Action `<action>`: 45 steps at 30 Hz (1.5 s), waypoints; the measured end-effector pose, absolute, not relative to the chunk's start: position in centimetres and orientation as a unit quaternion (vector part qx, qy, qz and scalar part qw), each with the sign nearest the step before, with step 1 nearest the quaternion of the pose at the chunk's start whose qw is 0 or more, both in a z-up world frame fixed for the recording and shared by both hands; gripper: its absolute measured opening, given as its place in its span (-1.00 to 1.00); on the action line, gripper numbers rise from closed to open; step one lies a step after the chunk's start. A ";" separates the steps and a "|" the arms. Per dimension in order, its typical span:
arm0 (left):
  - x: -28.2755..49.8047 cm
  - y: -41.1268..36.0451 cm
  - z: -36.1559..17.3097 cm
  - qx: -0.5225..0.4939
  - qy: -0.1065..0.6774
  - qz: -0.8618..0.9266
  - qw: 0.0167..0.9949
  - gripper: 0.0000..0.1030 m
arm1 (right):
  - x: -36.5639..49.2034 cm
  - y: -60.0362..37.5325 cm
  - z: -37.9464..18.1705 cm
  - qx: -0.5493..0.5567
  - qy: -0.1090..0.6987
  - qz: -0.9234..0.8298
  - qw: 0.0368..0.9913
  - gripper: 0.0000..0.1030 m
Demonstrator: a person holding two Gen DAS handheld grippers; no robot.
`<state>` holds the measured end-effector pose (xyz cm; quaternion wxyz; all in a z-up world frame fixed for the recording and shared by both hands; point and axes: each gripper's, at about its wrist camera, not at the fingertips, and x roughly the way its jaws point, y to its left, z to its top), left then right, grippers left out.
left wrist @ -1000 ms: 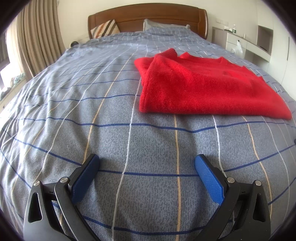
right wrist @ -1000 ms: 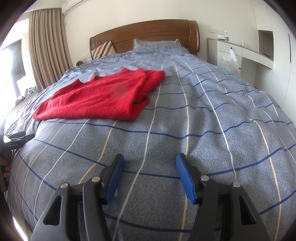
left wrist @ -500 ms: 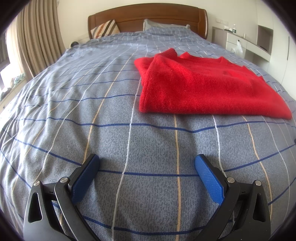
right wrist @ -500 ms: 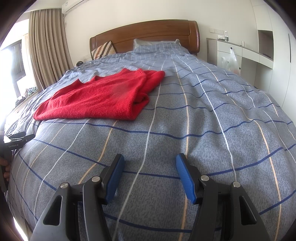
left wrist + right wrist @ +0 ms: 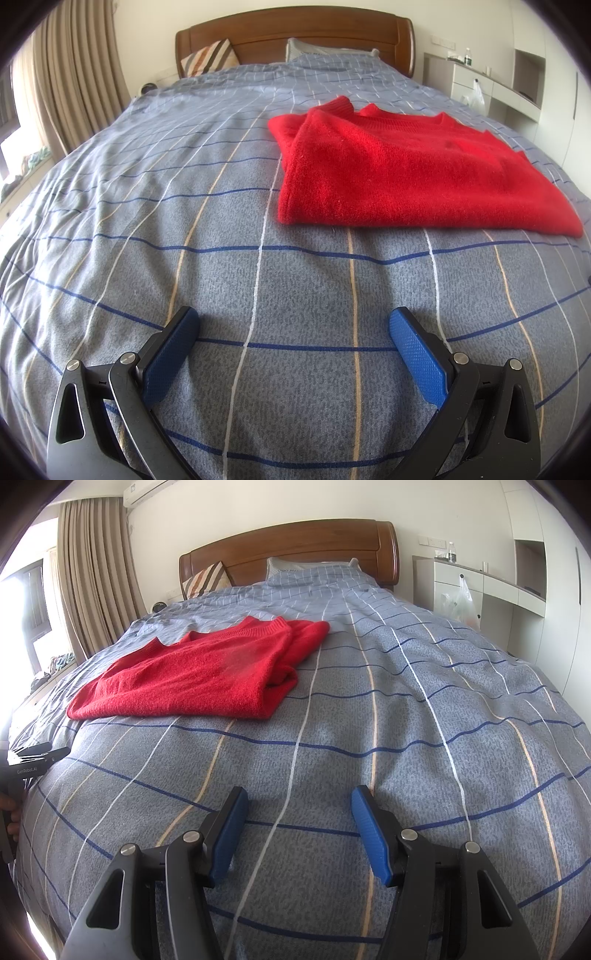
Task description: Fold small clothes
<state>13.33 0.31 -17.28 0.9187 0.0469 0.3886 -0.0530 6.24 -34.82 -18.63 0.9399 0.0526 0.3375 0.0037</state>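
I see both tongs, left point(image 5: 293, 325) and right point(image 5: 299, 803), gaping empty over bare bedspread point(image 5: 147, 206). Ahead, the folded red sweater point(image 5: 399, 173) lies crosswise mid-bed, neckline toward the headboard point(image 5: 295, 546).

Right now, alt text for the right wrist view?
A folded red sweater lies on a grey-blue checked bedspread, ahead and to the left of the open, empty right gripper. Behind are a wooden headboard, pillows and beige curtains; the left gripper shows at the left edge.
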 end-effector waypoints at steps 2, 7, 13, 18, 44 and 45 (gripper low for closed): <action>13.3 0.3 -17.3 0.047 0.389 -0.053 0.919 0.99 | 6.2 -34.8 -18.6 0.052 0.337 0.004 0.940 0.14; 13.3 0.3 -17.3 0.047 0.389 -0.053 0.919 0.99 | 6.2 -34.8 -18.6 0.052 0.337 0.004 0.940 0.14; 13.3 0.3 -17.3 0.047 0.389 -0.053 0.919 0.99 | 6.2 -34.8 -18.7 0.052 0.337 0.003 0.940 0.14; 13.3 0.3 -17.3 0.047 0.389 -0.053 0.919 0.99 | 6.2 -34.8 -18.7 0.052 0.337 0.003 0.940 0.14; 10.2 0.7 -8.6 0.039 0.368 -0.059 0.927 0.98 | 6.3 -34.6 -18.8 0.048 0.339 0.001 0.940 0.15; 9.8 0.8 -7.8 0.036 0.363 -0.060 0.929 0.98 | 6.3 -34.6 -18.8 0.048 0.339 0.001 0.940 0.15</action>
